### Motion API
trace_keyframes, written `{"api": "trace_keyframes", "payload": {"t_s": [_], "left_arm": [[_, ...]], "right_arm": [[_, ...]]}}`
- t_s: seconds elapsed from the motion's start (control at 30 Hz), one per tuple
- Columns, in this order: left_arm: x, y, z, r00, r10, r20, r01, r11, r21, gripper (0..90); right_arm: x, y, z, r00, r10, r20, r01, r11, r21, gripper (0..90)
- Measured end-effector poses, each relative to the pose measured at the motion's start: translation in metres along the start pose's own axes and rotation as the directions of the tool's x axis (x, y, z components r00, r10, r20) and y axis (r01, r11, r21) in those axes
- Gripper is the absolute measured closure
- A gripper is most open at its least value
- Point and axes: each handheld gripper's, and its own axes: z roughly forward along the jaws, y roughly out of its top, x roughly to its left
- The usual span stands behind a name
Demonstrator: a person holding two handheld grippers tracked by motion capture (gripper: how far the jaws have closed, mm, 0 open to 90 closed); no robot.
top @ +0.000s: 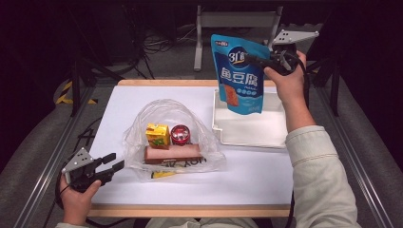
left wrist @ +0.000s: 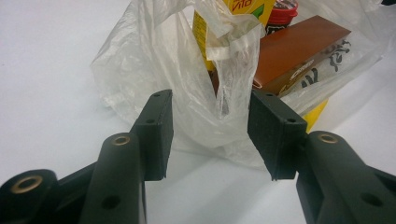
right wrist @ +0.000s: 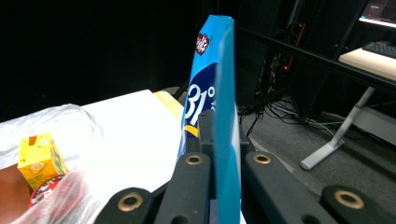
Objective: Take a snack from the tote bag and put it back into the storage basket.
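My right gripper (top: 254, 60) is shut on the edge of a blue snack pouch (top: 239, 75), held up in the air over the white tray (top: 247, 129). In the right gripper view the blue snack pouch (right wrist: 219, 107) stands edge-on, pinched between the jaws of my right gripper (right wrist: 219, 135). My left gripper (top: 113, 161) stands open at the table's front left, just left of a clear plastic bag (top: 171, 137). The clear plastic bag (left wrist: 205, 93) lies right in front of my left gripper (left wrist: 210, 135), nothing between the jaws. Inside are a yellow juice box (top: 157, 135), a red-lidded cup (top: 180, 134) and a brown box (top: 173, 153).
The white table (top: 247, 171) has a wooden rim at front and back. Metal rails run along both sides. Cables and a desk frame (top: 237, 23) lie on the floor beyond the far edge. Bare table surface lies in front of the tray.
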Motion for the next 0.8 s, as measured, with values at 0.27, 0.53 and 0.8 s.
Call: {"api": "trace_keyframes", "payload": {"t_s": [0.27, 0.53, 0.8], "left_arm": [[0.0, -0.003, -0.006, 0.9999, -0.006, -0.012, 0.006, 1.0, -0.004, 50.5], [0.0, -0.004, -0.006, 0.9999, -0.009, -0.013, 0.009, 1.0, 0.0, 50.0], [-0.001, -0.008, -0.011, 0.9997, -0.011, -0.024, 0.011, 0.9999, -0.005, 49.6]], "right_arm": [[-0.009, -0.014, 0.005, 0.9998, 0.017, 0.011, -0.018, 1.0, 0.021, 90.0], [-0.016, -0.027, 0.009, 0.999, 0.031, 0.032, -0.032, 0.999, 0.041, 90.0], [-0.021, -0.036, 0.016, 0.9983, 0.045, 0.036, -0.047, 0.998, 0.051, 90.0]]}}
